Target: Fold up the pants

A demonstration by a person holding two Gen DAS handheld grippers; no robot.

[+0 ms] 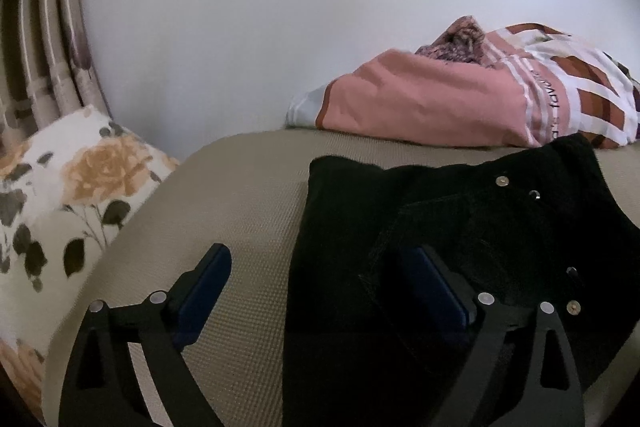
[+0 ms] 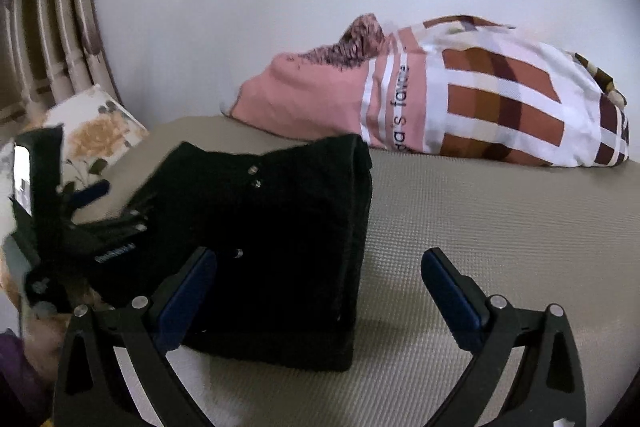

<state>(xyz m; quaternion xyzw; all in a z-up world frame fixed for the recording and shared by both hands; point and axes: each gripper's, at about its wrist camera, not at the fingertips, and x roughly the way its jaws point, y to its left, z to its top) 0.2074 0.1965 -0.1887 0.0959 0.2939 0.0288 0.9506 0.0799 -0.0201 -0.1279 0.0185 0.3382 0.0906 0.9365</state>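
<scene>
Beige mattress (image 2: 500, 227), black pants (image 2: 280, 247) seams indistinct

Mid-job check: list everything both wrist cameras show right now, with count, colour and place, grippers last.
pants: one, black, folded into a compact block on the bed
bed cover: one, beige textured, under the pants
bedding bundle: one, pink, white and brown check, against the wall behind the pants
floral pillow: one, white with orange roses, left of the bed
curtain: one, striped beige and brown, far left
wall: white, behind
left gripper: jaws open, right finger over the pants
right gripper: jaws open, holding nothing
</scene>
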